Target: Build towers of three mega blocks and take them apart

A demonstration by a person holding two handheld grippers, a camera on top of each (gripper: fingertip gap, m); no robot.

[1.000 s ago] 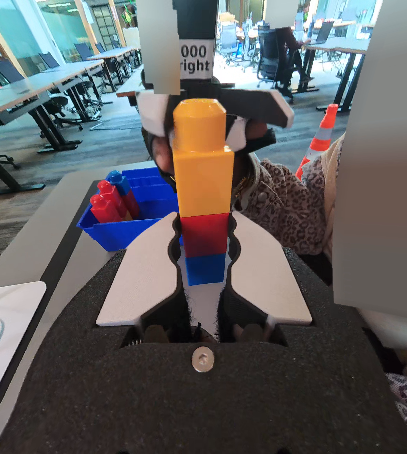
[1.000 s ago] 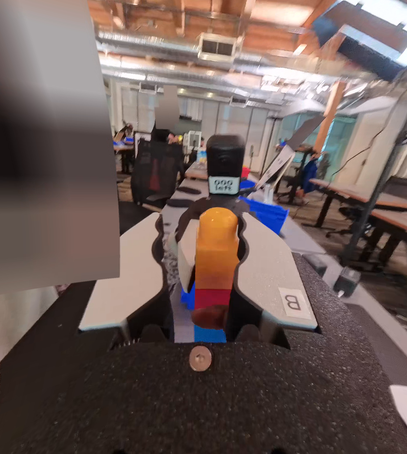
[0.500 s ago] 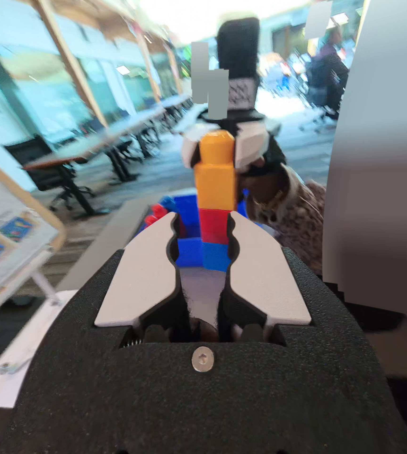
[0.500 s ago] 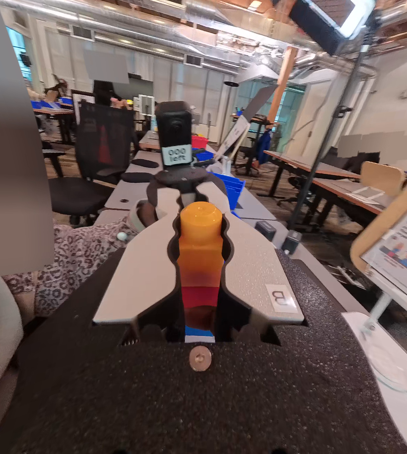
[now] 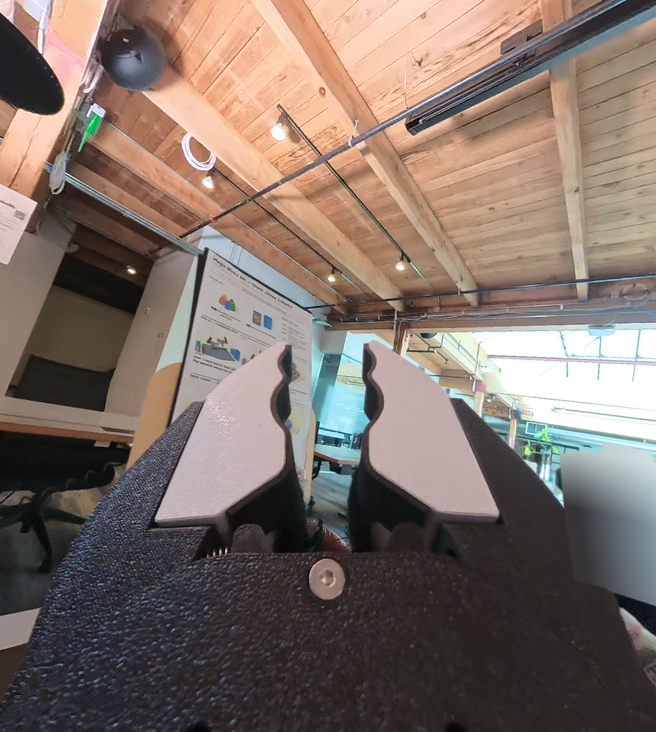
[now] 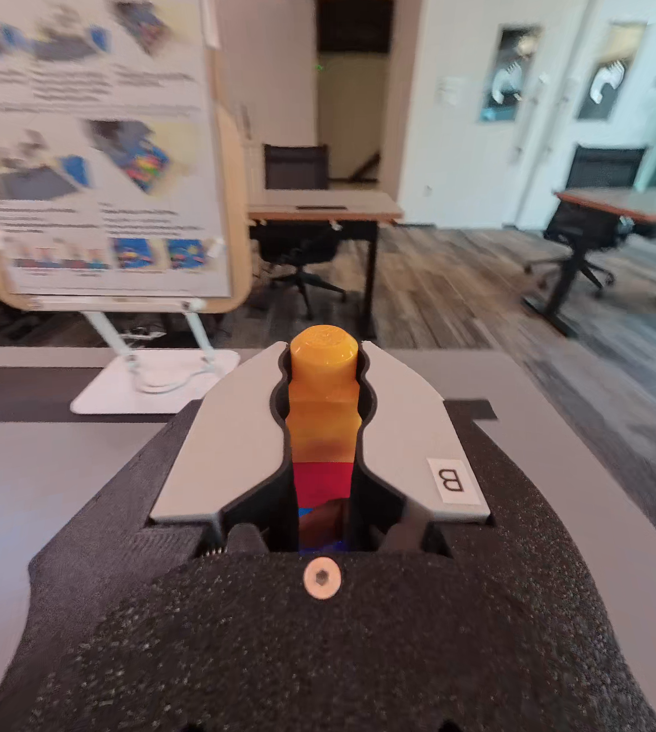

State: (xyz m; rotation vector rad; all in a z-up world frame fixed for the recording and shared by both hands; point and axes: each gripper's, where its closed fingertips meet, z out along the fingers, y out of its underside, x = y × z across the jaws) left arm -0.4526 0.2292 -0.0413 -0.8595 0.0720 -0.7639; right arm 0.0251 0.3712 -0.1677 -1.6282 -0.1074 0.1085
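my right gripper (image 6: 323,358) is clamped on the tower (image 6: 323,412), its two grey fingers (image 6: 239,435) pressed against the orange block (image 6: 323,388) that tops the stack. under the orange block sits the red block (image 6: 320,484), and just below that a sliver of the blue block (image 6: 306,512) shows, partly hidden behind a brownish blur i cannot make out. the tower runs along the gap between the fingers, its round stud poking out just past the tips. beyond the tower lies the grey table (image 6: 41,455), with a black mat (image 6: 21,390) on it to the left of the tower, and on that mat the white base of a stand (image 6: 152,382) carrying an instruction board (image 6: 92,158). farther off behind the tower are a desk (image 6: 318,208) and office chairs

my left gripper (image 5: 326,356) is apart and holds nothing, with a clear gap between its fingers (image 5: 239,435). it is tilted upward, so past its tips i see a wooden ceiling (image 5: 397,158) with track lights, and the instruction board (image 5: 251,328) just behind the left finger. no blocks show in the left wrist view
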